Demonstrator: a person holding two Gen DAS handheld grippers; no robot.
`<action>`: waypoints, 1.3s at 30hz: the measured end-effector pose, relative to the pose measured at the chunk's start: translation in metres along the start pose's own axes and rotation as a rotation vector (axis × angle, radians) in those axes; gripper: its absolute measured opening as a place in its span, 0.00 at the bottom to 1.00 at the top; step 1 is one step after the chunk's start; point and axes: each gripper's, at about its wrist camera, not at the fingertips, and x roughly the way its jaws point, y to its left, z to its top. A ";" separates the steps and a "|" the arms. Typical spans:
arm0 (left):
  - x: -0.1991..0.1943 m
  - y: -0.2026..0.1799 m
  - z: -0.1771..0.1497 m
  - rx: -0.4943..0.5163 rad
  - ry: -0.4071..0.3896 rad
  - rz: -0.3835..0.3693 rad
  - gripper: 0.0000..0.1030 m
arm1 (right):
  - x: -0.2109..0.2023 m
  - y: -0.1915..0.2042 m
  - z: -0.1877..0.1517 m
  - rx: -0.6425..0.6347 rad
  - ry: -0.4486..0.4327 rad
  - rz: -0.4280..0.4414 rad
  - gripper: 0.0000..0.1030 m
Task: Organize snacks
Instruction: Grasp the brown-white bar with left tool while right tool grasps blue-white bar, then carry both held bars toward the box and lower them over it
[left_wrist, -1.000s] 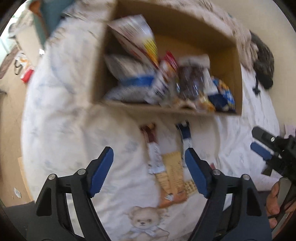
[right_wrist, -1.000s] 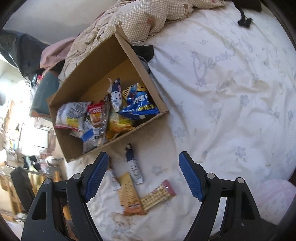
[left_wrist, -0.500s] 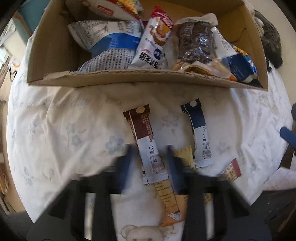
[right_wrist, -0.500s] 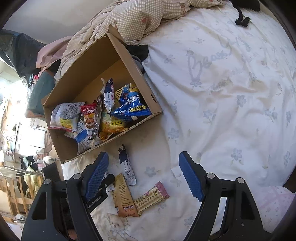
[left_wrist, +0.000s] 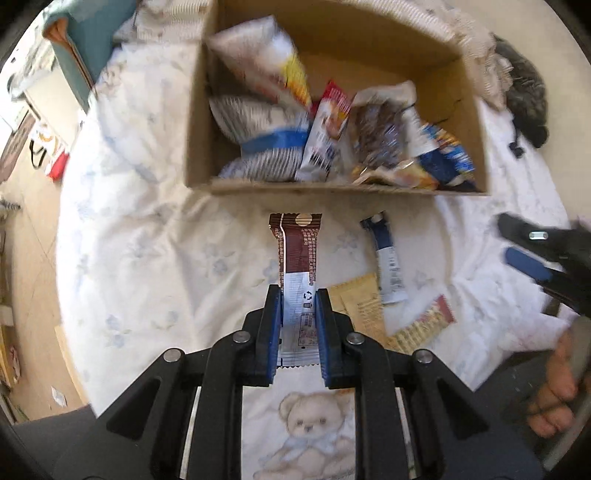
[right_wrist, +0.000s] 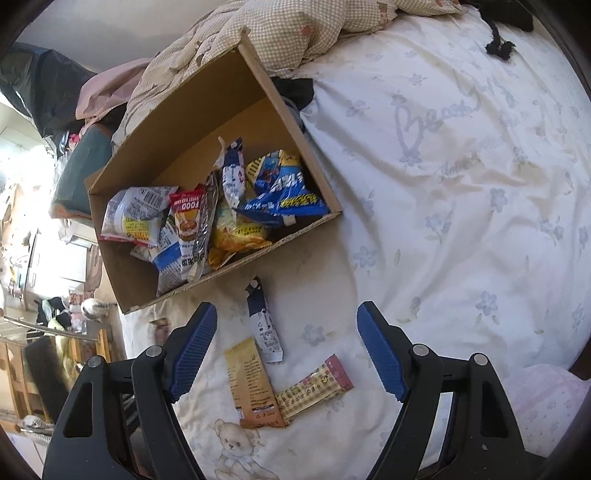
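My left gripper (left_wrist: 297, 295) is shut on the white end of a brown-and-white snack bar (left_wrist: 298, 254), lifted just off the bed and pointing at the cardboard box (left_wrist: 332, 186). The box (right_wrist: 236, 266) holds several snack bags. On the sheet lie a blue-and-white stick pack (left_wrist: 388, 262), a tan packet (left_wrist: 362, 308) and a checked pink-ended bar (left_wrist: 424, 325). My right gripper (right_wrist: 286, 325) hangs open above the blue-and-white stick pack (right_wrist: 263, 325), the tan packet (right_wrist: 251, 384) and the checked bar (right_wrist: 317, 384), holding nothing. It also shows at the right in the left wrist view (left_wrist: 532, 251).
A white flower-print sheet (right_wrist: 461, 221) with a teddy bear print (left_wrist: 306, 424) covers the bed. A checked quilt (right_wrist: 295, 33) is bunched behind the box. A dark cloth (left_wrist: 524, 99) lies far right. The floor and furniture are past the bed's left edge. A hand (left_wrist: 557, 387) grips the right tool.
My left gripper dropped over the brown-and-white bar, shut on its white end and lifted back with it. The right gripper stayed open and nearly still.
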 end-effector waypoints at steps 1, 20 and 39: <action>-0.012 0.000 -0.001 0.019 -0.024 0.007 0.14 | 0.002 0.002 -0.001 -0.009 0.005 -0.004 0.79; -0.033 0.033 0.018 -0.100 -0.100 0.046 0.14 | 0.093 0.057 -0.007 -0.215 0.186 -0.123 0.64; -0.017 0.034 0.021 -0.105 -0.083 0.092 0.14 | 0.098 0.072 -0.021 -0.341 0.176 -0.198 0.16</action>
